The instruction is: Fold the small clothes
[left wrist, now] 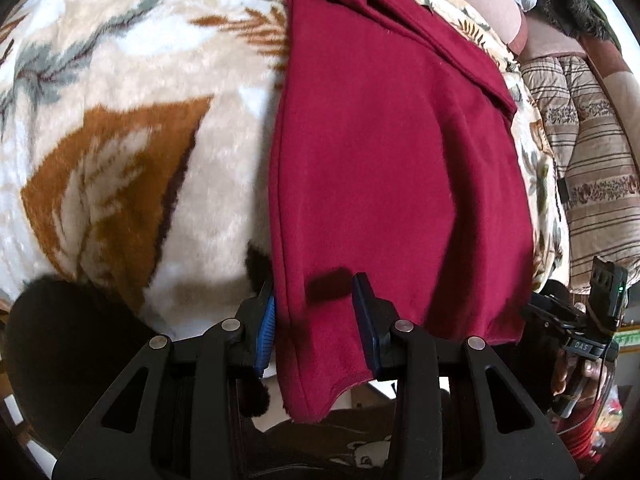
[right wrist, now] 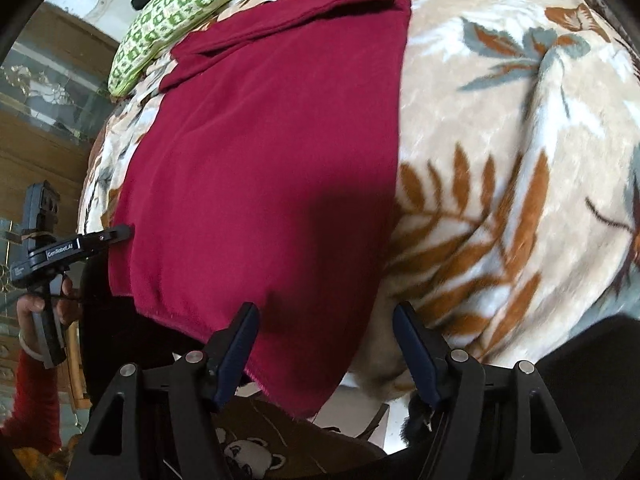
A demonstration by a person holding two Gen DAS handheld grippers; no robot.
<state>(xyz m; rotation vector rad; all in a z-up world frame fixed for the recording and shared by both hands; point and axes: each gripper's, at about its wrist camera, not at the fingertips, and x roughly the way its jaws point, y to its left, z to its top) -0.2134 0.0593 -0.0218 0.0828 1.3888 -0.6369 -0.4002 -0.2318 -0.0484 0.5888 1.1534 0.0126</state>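
A dark red garment (left wrist: 392,168) lies flat on a floral fleece blanket (left wrist: 132,128), its near edge hanging over the bed's front edge. It also shows in the right wrist view (right wrist: 272,168), with a folded band at its far end. My left gripper (left wrist: 316,316) is open, its blue pads either side of the garment's near left corner. My right gripper (right wrist: 326,344) is open, straddling the garment's near right corner. Each gripper also shows in the other's view: the right one at the far right (left wrist: 580,332), the left one at the far left (right wrist: 80,244).
The blanket (right wrist: 512,168) covers the whole bed. A green patterned cloth (right wrist: 168,20) lies at the bed's far left. Striped quilts (left wrist: 592,152) are stacked to the right. A wooden cabinet (right wrist: 44,132) stands at left. A brown bear-print mat (right wrist: 256,440) lies on the floor below.
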